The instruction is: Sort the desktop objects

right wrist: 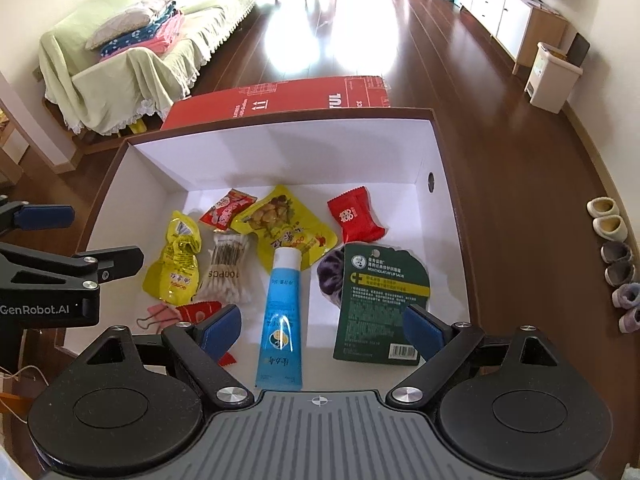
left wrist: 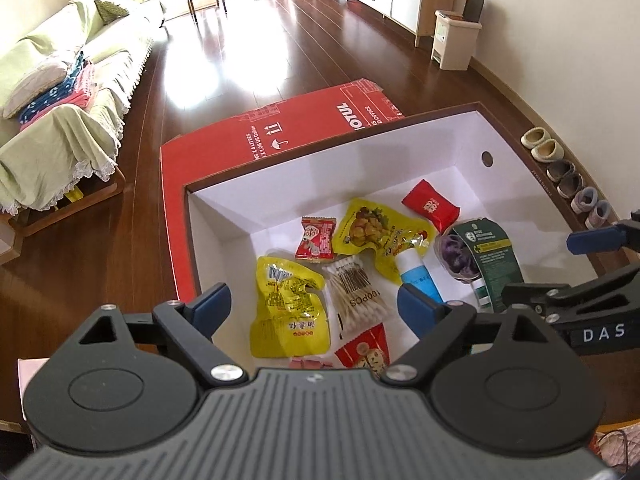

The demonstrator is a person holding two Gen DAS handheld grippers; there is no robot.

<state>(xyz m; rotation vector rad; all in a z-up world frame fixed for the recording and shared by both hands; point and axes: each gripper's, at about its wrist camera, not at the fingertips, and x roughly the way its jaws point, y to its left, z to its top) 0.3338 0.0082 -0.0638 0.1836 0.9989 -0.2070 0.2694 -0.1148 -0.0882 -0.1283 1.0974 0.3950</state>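
Home living room: sofa (right wrist: pixel 152 40), slippers (right wrist: pixel 608 220).

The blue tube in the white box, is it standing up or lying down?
Lying down. The blue tube rests flat on the floor of the white box, white cap pointing toward the far wall, crimped end nearest the right gripper.

White-lined brown cardboard box (right wrist: pixel 280 152). Yellow printed snack pouches (right wrist: pixel 280 224); blue plastic tube (right wrist: pixel 280 312). Dark green carded pack (right wrist: pixel 380 300), red wrapped sweet (right wrist: pixel 354 218).
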